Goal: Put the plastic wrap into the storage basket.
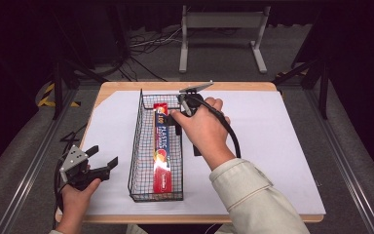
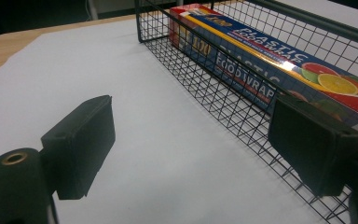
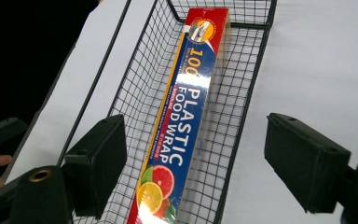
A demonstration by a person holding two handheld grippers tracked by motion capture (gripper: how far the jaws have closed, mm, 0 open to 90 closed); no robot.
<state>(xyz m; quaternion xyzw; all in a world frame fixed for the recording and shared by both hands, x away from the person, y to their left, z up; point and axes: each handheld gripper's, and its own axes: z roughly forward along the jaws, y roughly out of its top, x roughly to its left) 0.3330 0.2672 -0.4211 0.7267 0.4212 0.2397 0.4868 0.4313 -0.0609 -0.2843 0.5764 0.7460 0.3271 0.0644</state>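
The right gripper (image 1: 180,114) is held over the far end of a black wire basket (image 1: 137,146), its jaws wide apart and holding nothing. In the right gripper view those jaws stand well clear of each other above the basket (image 3: 242,116), one over the basket's mesh and the other out over the white sheet (image 3: 317,56) beside it. The right hand (image 1: 202,129) wraps the gripper's body, and a black cable (image 1: 231,134) loops back from it along the pale sleeve (image 1: 258,195).

A long box of plastic food wrap (image 1: 163,146) lies flat in the basket, running along its length, red at the ends with a blue band and fruit pictures; its far end sits close to the basket's far wall. The box (image 3: 186,121) shows between the right gripper's jaws, below them.

The left gripper (image 1: 104,165) is low at the near left of the table (image 1: 126,87), held by the left hand (image 1: 75,195), jaws also wide and empty. In the left gripper view it points toward the basket's long side (image 2: 242,93), one jaw just in front of the mesh, with the box (image 2: 261,60) behind the wires
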